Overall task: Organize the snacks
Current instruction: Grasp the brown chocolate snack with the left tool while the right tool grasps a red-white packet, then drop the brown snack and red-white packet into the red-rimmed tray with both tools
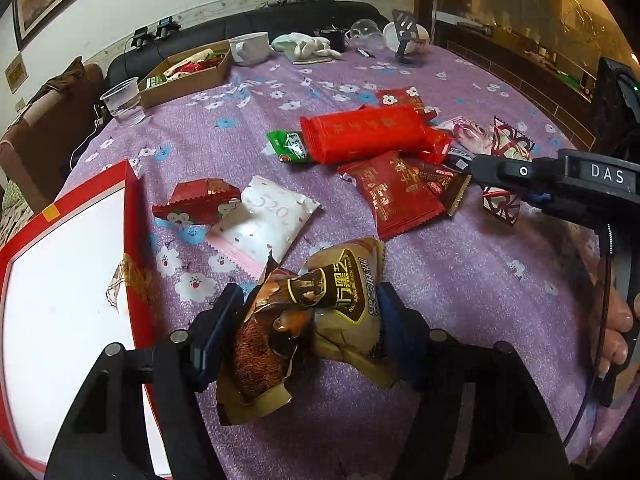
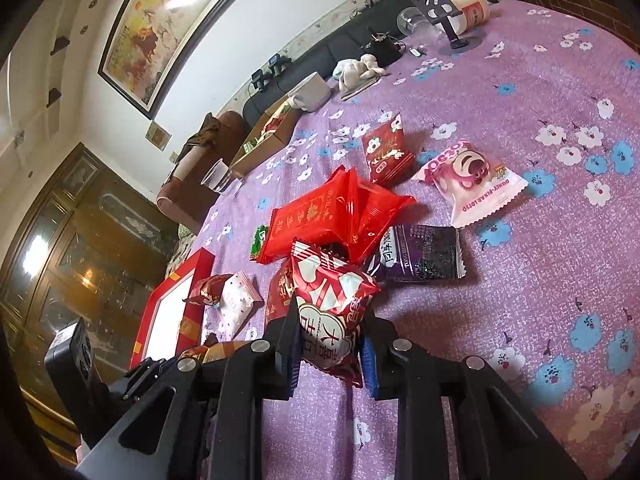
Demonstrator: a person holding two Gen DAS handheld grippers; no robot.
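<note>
My left gripper (image 1: 310, 312) is shut on a brown and beige snack packet (image 1: 320, 312), held just above the purple tablecloth beside a red box with a white inside (image 1: 60, 280). My right gripper (image 2: 332, 340) is shut on a red and white snack packet (image 2: 332, 304); it also shows in the left wrist view (image 1: 506, 172) at the right. A pile of loose snacks lies mid-table: a long red pack (image 1: 364, 132), a red packet (image 1: 394, 192), a white "520" packet (image 1: 266, 216), a pink bear packet (image 2: 472, 180), a purple packet (image 2: 420, 256).
A cardboard box of snacks (image 1: 188, 76), a clear plastic cup (image 1: 122, 100) and a white mug (image 1: 250, 46) stand at the table's far left. A phone stand (image 1: 406, 36), a glass jar and cloth lie at the far edge. A sofa lies beyond.
</note>
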